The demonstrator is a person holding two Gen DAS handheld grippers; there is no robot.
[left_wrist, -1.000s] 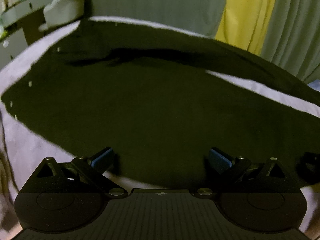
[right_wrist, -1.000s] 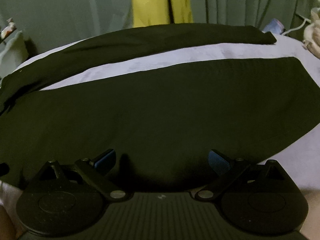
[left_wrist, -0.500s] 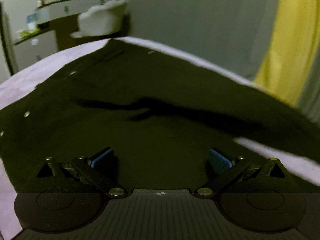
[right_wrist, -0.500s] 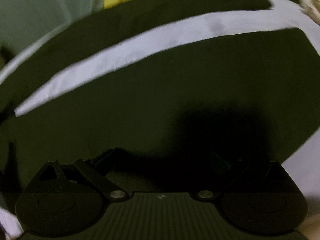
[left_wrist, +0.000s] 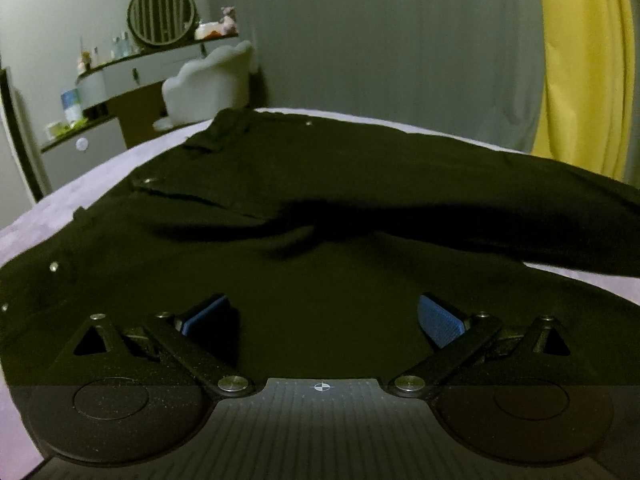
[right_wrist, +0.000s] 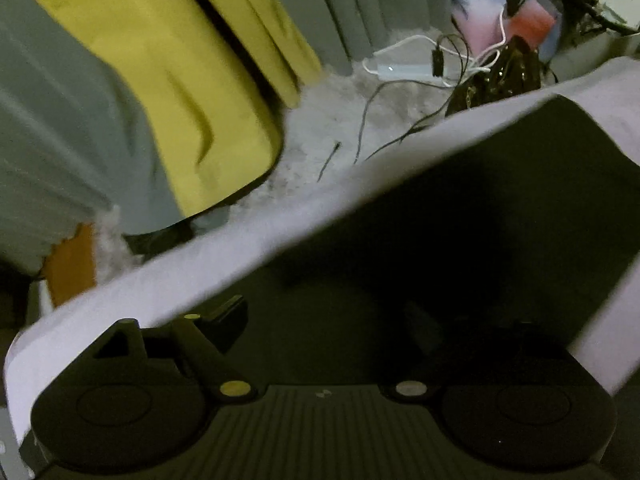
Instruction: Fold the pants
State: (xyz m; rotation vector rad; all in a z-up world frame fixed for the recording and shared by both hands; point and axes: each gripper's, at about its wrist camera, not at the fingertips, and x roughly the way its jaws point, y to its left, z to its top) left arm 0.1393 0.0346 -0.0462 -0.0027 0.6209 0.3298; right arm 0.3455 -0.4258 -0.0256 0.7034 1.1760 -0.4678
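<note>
**Dark pants spread flat on the bed, both tools over the cloth**

The pants are black or very dark green, lying open and mostly flat on a bed covered with a pale lilac sheet. In the left wrist view the waist end lies toward the bed's far left corner, with a fly flap, a small metal button and a few pale rivets along the near left side. A soft ridge with a deep shadow runs across the seat where the two legs part. One leg stretches away along the far edge of the bed; a narrow strip of sheet shows between it and the nearer leg.

The left tool hangs low over the near leg, its blue pads spread wide with only flat cloth beneath them; it grips nothing.

In the right wrist view, blurred and dark, a broad hem end of the pants lies near the bed's edge, with a sheet margin beyond it. The right tool points steeply down at this cloth, its jaws closing but still well apart; the pads do not visibly press on fabric. Past the edge lie a shaggy rug, cables and a yellow curtain.
</note>
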